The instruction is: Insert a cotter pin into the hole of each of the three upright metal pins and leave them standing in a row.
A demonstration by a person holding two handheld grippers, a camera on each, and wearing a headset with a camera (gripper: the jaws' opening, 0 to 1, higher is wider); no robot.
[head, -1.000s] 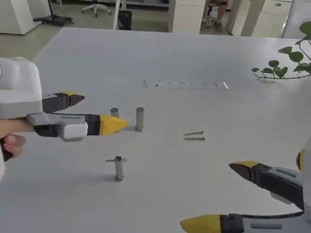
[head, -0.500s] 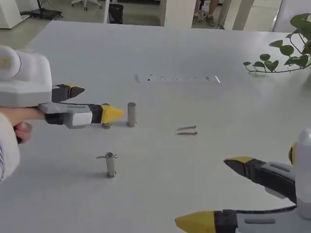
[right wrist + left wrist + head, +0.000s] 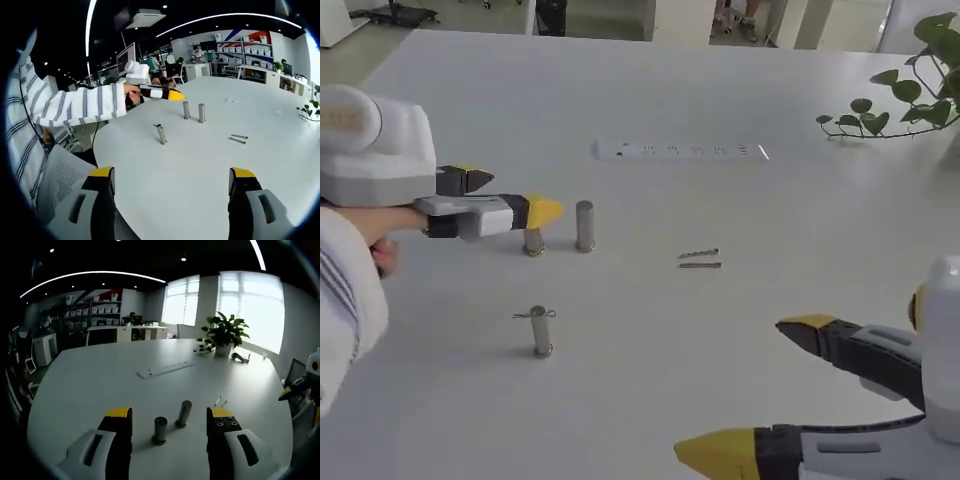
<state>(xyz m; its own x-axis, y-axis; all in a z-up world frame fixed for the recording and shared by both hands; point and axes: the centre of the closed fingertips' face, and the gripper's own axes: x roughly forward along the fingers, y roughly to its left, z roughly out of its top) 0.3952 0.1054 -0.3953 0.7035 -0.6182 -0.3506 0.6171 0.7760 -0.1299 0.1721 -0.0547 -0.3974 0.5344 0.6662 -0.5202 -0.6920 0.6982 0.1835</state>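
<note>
**One cotter in, two loose, both grippers empty**

On white tabletop [image 3: 740, 90]: three upright grey metal cylinder pins.
- Front pin [image 3: 541, 333] [image 3: 160, 134]: alone, nearest the person, thin wire cotter pin [image 3: 534, 314] through the hole near its top, sticking out both sides.
- Back-left pin [image 3: 533, 243] [image 3: 160, 430] and back-right pin [image 3: 584, 226] [image 3: 184, 413]: side by side, close but apart.
- Loose silver cotter pins [image 3: 700, 265] [image 3: 239, 138]: two, flat on the table, parallel, just beside each other, well right of the back pair.

Yellow-tipped grey left gripper [image 3: 505, 195] [image 3: 170, 412]: level, just left of the back pair, jaws spread wide, gripping nothing. In head view, near jaw tip overlapping top of back-left pin; contact unclear. In left gripper view, both back pins ahead, in line with the gap between the jaws.

Matching right gripper [image 3: 745, 388] [image 3: 172, 172]: low at near right, jaws spread wide, empty, well apart from every pin.

White power strip [image 3: 680, 151] beyond the pins. Green leafy plant [image 3: 900, 90] at far right.
</note>
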